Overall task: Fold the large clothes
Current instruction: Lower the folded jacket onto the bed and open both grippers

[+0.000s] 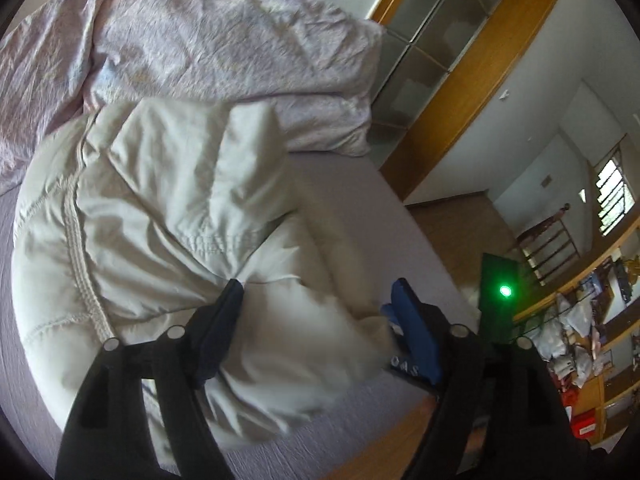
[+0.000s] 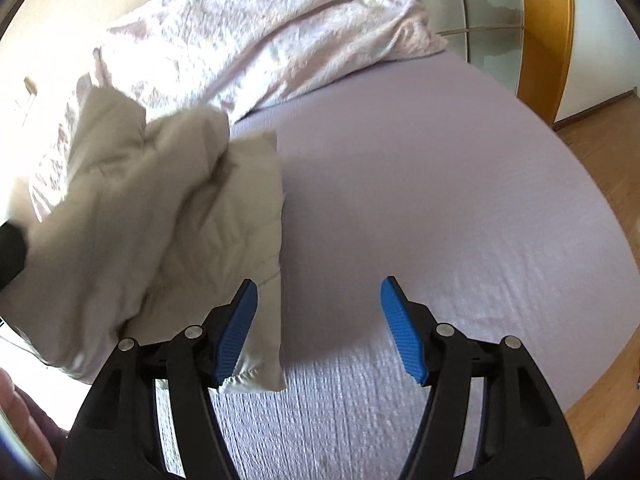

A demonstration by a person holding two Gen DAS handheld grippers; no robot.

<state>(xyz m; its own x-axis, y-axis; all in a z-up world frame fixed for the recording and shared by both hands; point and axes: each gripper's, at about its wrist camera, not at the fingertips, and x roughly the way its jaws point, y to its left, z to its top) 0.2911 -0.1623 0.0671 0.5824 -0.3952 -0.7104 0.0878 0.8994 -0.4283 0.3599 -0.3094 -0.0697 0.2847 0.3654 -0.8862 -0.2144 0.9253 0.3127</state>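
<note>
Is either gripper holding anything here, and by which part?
Nothing is clamped. The left gripper is open astride a fold of the beige jacket; the right gripper is open over the bedsheet.

The left black two-finger gripper with blue ribbed finger pads [image 1: 316, 300] has its fingers [image 1: 412, 332] spread wide; a bunched fold of cloth fills the gap between them, though the blur hides whether either pad presses it. Seen from its own wrist camera, the tool is tilted, the scene ahead running on a slant. The right black two-finger gripper with blue ribbed pads [image 2: 318, 304] also stands with its fingers [image 2: 236, 332] wide apart, nothing gripped between them, pointing forward and downward. Its left finger overlaps the edge of cloth below it; contact cannot be judged. A sliver of skin [image 2: 20, 420] shows at the lower-left rim of the right wrist view.
</note>
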